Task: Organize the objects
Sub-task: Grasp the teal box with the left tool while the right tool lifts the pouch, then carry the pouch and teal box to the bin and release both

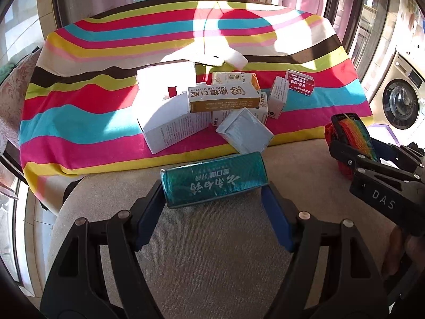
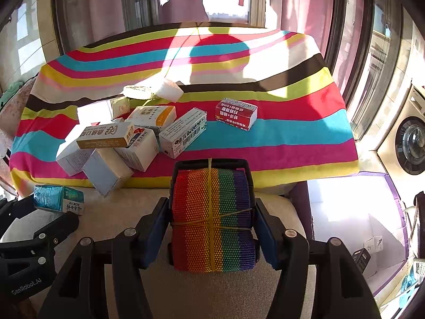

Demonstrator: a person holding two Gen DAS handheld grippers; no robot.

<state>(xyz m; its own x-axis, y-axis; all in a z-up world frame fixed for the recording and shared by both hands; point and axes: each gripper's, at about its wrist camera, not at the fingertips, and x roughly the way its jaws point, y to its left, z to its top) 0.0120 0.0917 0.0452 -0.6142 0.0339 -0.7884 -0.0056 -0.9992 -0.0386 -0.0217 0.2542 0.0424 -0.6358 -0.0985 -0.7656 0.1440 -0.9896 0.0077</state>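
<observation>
The left gripper pinches a long teal box with white writing between its two blue pads, one pad on each short end. The box is held level over a plain beige cushion. From the right wrist view the same teal box shows at the far left, in the black fingers of the left gripper.

The right gripper pinches a rainbow-striped block with a bumpy woven look – red, orange, yellow, green, blue and purple bands, tied crosswise with thin yellow rubber bands. Its blue pads press on both sides of the block.

Behind both claws lies a bright striped cloth of pink, blue, yellow, red and brown. On it sits a messy heap of small cardboard boxes – a big white box, a white-and-gold box on top, a pale grey-blue box tipped at the front edge. A small red box lies apart to the right. A washing machine stands at the far right.
</observation>
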